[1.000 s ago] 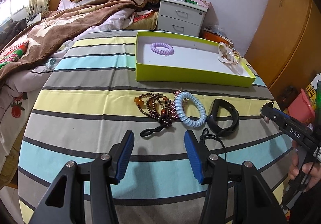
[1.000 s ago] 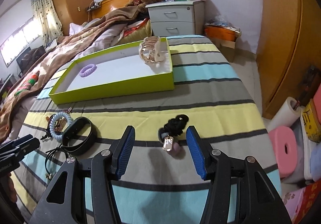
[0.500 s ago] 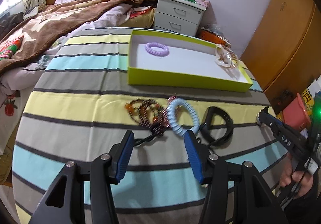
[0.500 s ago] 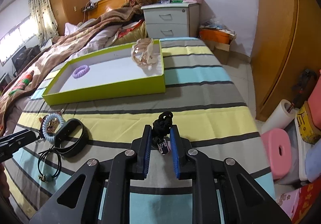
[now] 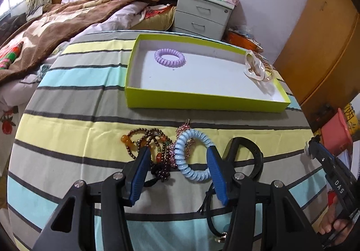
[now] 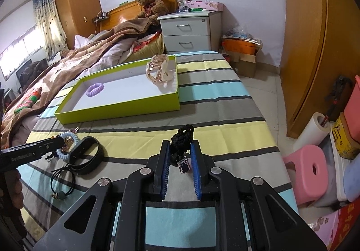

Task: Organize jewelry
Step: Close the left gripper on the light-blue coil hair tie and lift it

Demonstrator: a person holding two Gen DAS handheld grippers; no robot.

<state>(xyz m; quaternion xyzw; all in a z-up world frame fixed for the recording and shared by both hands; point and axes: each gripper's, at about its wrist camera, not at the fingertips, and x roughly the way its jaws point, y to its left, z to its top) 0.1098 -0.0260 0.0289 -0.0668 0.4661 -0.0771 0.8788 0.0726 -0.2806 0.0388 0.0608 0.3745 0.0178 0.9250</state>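
Note:
My left gripper (image 5: 177, 154) is open and low over the striped cloth. Its blue fingers straddle the dark beaded bracelets (image 5: 144, 138) and the light blue coil hair tie (image 5: 193, 175) without pressing on them. A black band (image 5: 256, 156) lies just right of them, with a thin black elastic (image 5: 210, 221) partly hidden under my right finger. My right gripper (image 6: 180, 145) is shut on a black braided cord (image 6: 184, 133), and the cord's small charm hangs between the pads. The green tray (image 5: 202, 102) behind holds a purple coil tie (image 5: 169, 57) and a pale hair claw (image 5: 258, 69).
The table's right edge drops to a floor with a pink stool (image 6: 308, 172), a paper roll and bins. A bed with a brown blanket (image 5: 56, 33) lies to the left. A grey nightstand (image 5: 202, 15) stands behind the tray, and wooden wardrobe doors fill the right.
My right gripper has shut on the black braided cord that lay between its open fingers. My left gripper has moved forward, so its fingers now straddle the bracelets and the blue coil.

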